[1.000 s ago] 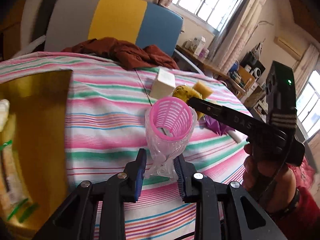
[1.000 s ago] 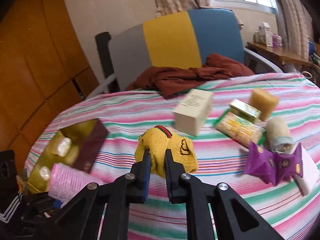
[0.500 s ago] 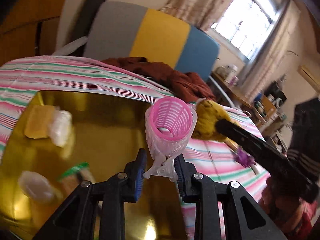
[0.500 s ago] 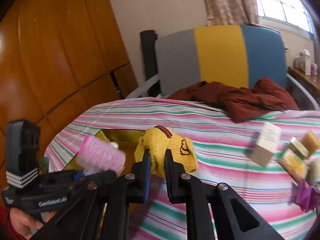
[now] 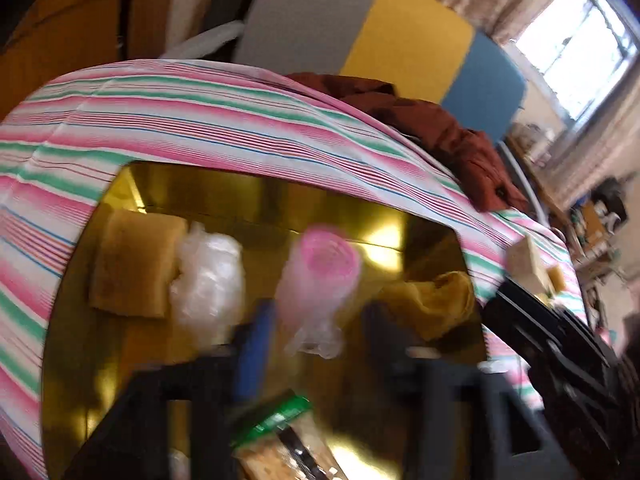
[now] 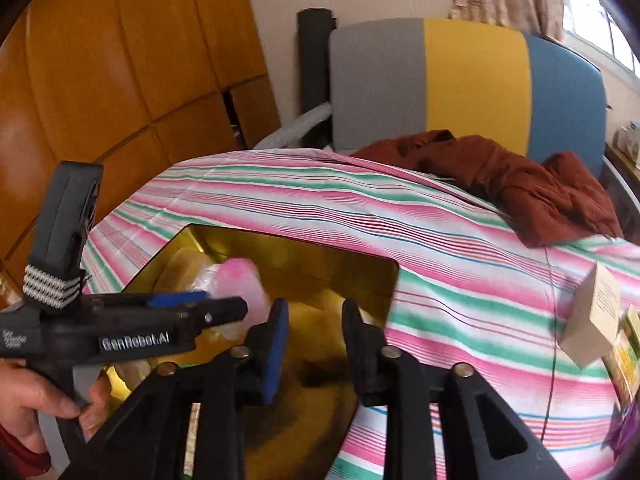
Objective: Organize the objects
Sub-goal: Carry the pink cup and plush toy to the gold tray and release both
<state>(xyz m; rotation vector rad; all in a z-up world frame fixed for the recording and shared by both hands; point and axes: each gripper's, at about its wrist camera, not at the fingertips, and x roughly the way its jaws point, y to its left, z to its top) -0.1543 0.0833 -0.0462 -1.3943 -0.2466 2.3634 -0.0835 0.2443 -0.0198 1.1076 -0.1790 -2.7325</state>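
Curler (image 5: pixel 320 280), pink mesh in loose plastic wrap, looks light and crushable, best pinched by its wrap tail, and sits over the gold box (image 5: pixel 224 196) between the spread left gripper (image 5: pixel 312 344), the right gripper (image 6: pixel 314 344) likewise agape.

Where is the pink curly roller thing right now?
In the left wrist view the pink roller is over the gold box, between the left gripper's open jaws, with the clear bag left and yellow cloth right.

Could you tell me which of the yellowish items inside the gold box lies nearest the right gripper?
The yellow cloth, crumpled at the box's right end beside the right gripper. The tan sponge lies at the far left end, beyond the pink roller.
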